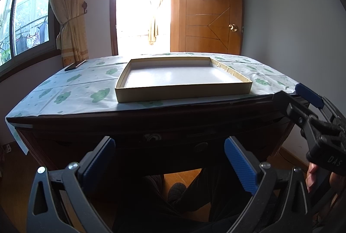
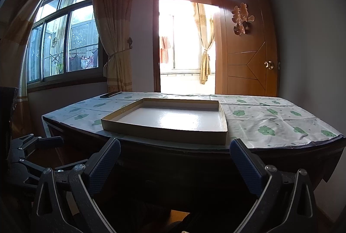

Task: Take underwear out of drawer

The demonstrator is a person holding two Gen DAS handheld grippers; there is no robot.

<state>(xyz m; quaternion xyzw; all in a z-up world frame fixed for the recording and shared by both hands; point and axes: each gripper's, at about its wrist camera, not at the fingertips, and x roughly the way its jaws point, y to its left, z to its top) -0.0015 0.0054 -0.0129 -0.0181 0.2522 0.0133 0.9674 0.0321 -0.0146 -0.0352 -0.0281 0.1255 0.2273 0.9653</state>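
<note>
I have both grippers low at the desk's front edge, level with the drawer, since that must open first. My left gripper is spread wide and holds nothing; my right gripper is likewise released and empty. The drawer front sits shut in shadow, so the underwear is out of sight, presumably inside. Beyond, an empty shallow box lies on the tablecloth, probably the drop spot. Far behind stands the open door
</note>
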